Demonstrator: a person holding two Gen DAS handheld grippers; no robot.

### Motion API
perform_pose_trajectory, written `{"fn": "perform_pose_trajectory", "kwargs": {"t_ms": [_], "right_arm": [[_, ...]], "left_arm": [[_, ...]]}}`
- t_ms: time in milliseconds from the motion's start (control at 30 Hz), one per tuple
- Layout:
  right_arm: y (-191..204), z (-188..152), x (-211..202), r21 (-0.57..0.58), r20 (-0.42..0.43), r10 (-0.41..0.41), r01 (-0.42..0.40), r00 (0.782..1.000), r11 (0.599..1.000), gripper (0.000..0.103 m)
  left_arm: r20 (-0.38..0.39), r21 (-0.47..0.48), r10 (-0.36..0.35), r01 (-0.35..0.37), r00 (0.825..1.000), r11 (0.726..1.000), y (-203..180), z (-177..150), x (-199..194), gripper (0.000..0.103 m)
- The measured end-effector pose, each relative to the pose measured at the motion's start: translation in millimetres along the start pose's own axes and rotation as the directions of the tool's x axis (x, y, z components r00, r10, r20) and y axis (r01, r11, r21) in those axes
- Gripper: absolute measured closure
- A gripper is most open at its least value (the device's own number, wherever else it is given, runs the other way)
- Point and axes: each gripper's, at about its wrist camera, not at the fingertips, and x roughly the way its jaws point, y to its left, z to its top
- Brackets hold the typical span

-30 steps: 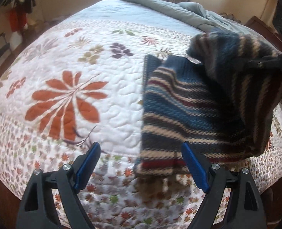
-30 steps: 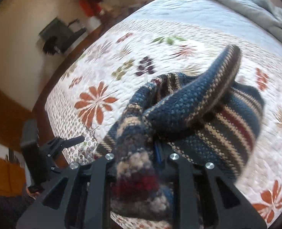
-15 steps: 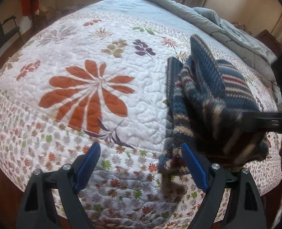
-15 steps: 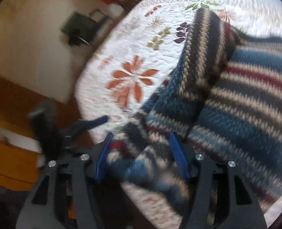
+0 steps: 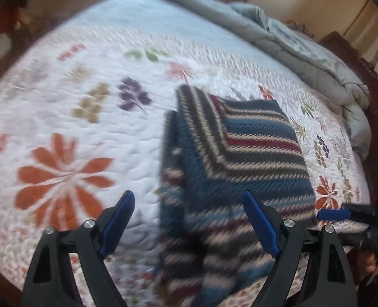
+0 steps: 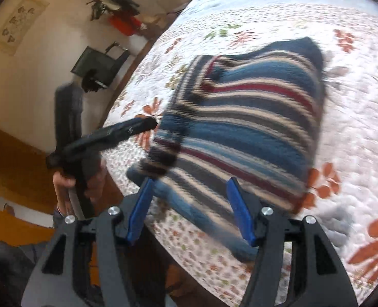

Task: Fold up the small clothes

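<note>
Striped blue, red and tan knit, the sweater (image 5: 242, 158) lies folded on the floral quilt (image 5: 86, 117) near the bed's front edge, one layer doubled over. The left gripper (image 5: 189, 222) and the right gripper (image 6: 190, 204) both hover above it with jaws wide, holding nothing.

Near end of the striped sweater (image 5: 240, 158) is motion-smeared in both views, so how its folded layers stack there is anyone's guess. Right gripper (image 5: 333, 215) is mostly cut off at the right edge. The quilt (image 5: 86, 117) flowers are blurry too.
</note>
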Motion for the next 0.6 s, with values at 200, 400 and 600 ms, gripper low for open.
{"fn": "perform_pose_trajectory", "kwargs": {"t_ms": [200,400,600], "right_arm": [[-22.5,-16.3,-3.2,0.031,0.016,-0.028,0.027,0.999,0.999,0.042],[-36.0,-17.5,-4.4,0.039,0.03,-0.033,0.031,0.999,0.999,0.042],[-39.0,-20.2,-5.8,0.038,0.039,-0.09,0.089,0.995,0.995,0.042]], "left_arm": [[-0.106,-0.014,-0.079,0.078,0.991,0.997,-16.1,18.7,36.9,0.016],[-0.12,-0.009,-0.056,0.055,0.991,0.998,-23.9,22.0,45.3,0.026],[-0.081,-0.012,-0.04,0.039,0.996,0.999,-28.5,24.2,37.5,0.085]]}}
